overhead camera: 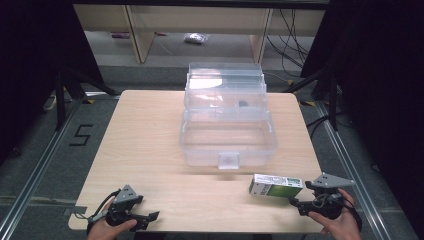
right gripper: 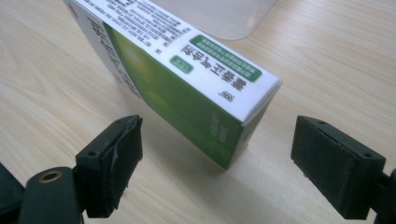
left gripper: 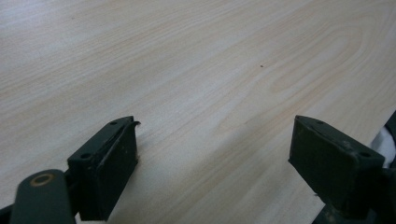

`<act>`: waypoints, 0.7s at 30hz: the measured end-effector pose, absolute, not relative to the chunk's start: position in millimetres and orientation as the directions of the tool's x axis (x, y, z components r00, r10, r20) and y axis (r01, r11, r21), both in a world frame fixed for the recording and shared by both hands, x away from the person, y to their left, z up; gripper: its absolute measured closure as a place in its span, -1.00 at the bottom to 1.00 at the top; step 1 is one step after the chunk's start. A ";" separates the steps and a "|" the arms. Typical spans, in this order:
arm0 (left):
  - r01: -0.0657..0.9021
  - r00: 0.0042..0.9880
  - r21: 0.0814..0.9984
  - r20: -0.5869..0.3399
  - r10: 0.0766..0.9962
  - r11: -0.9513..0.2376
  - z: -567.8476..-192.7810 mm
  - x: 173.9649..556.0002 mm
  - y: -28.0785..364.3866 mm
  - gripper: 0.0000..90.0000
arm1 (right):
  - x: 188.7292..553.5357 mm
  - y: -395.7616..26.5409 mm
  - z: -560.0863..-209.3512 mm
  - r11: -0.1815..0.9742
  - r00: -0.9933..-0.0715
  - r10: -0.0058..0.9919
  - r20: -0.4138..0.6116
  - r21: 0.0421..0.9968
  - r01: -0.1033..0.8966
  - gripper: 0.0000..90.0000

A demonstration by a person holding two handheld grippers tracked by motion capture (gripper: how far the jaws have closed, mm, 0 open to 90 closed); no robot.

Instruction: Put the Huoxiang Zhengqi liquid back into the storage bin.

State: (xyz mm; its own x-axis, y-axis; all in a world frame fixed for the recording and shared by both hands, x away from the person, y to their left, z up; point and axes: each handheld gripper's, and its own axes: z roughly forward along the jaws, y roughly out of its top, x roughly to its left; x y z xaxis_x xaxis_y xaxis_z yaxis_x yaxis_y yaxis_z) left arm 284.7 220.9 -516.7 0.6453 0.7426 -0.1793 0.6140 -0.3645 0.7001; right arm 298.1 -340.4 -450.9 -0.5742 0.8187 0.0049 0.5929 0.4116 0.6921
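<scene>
A green-and-white carton (overhead camera: 276, 185) lies on the wooden table (overhead camera: 150, 135) near the front right. My right gripper (overhead camera: 296, 202) is right behind its near end, held by a hand. In the right gripper view the carton's (right gripper: 177, 79) near corner reaches in between the wide-apart jaws of my right gripper (right gripper: 219, 123), and neither pad touches it. My left gripper (overhead camera: 149, 208) rests in a hand at the front left. Its jaws stand wide over bare wood, with my left gripper (left gripper: 215, 126) open and holding nothing.
A clear plastic storage box (overhead camera: 200, 150) with its lid (overhead camera: 225, 80) swung up behind it sits mid-table, its front latch facing the carton. A corner of the clear box (right gripper: 233, 18) lies beyond the carton. Black stand legs (overhead camera: 62, 95) flank the table.
</scene>
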 end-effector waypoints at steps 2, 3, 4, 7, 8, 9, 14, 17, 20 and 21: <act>0.613 0.647 0.698 -0.176 0.741 -0.369 -516.6 284.9 221.4 -0.67 | 297.7 -336.4 -449.3 0.397 -0.566 0.824 0.035 0.677 0.620 -0.61; 0.614 0.646 0.698 -0.178 0.742 -0.367 -516.6 284.8 221.4 -0.67 | 299.1 -336.6 -447.5 0.417 -0.579 0.815 0.027 0.668 0.617 -0.61; 0.616 0.644 0.698 -0.179 0.744 -0.365 -516.5 284.4 221.2 -0.67 | 299.5 -335.5 -445.3 0.411 -0.572 0.820 0.037 0.658 0.631 -0.61; 0.613 0.647 0.699 -0.176 0.742 -0.369 -516.5 284.7 221.3 -0.67 | 302.9 -335.8 -442.9 0.437 -0.594 0.804 0.018 0.660 0.611 -0.61; 0.615 0.645 0.698 -0.180 0.743 -0.365 -516.6 284.4 221.1 -0.67 | 303.4 -335.2 -441.3 0.429 -0.588 0.808 0.029 0.656 0.621 -0.61; 0.616 0.638 0.701 -0.176 0.750 -0.360 -517.1 284.7 220.7 -0.67 | 304.1 -334.8 -439.8 0.426 -0.591 0.805 0.041 0.653 0.626 -0.61; 0.613 0.646 0.699 -0.177 0.742 -0.367 -516.5 284.7 221.1 -0.67 | 309.9 -332.3 -432.4 0.471 -0.635 0.772 0.027 0.647 0.600 -0.61; 0.612 0.648 0.700 -0.176 0.741 -0.369 -516.8 285.1 221.3 -0.67 | 312.7 -325.4 -431.2 0.483 -0.651 0.759 0.012 0.660 0.575 -0.61; 0.613 0.646 0.699 -0.177 0.742 -0.367 -516.5 284.7 221.1 -0.67 | 318.1 -321.3 -423.4 0.552 -0.689 0.724 -0.039 0.632 0.544 -0.62; 0.613 0.647 0.699 -0.176 0.742 -0.368 -516.6 284.9 221.2 -0.67 | 319.8 -319.3 -421.3 0.569 -0.700 0.713 -0.052 0.626 0.534 -0.61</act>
State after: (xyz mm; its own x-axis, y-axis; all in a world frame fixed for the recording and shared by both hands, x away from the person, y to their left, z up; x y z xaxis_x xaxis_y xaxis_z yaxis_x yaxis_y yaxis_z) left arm 284.9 221.2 -516.6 0.6465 0.7422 -0.1762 0.6132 -0.3683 0.6988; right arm 319.8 -319.3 -421.3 -0.6996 0.7127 -0.0517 0.5335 0.5691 0.6256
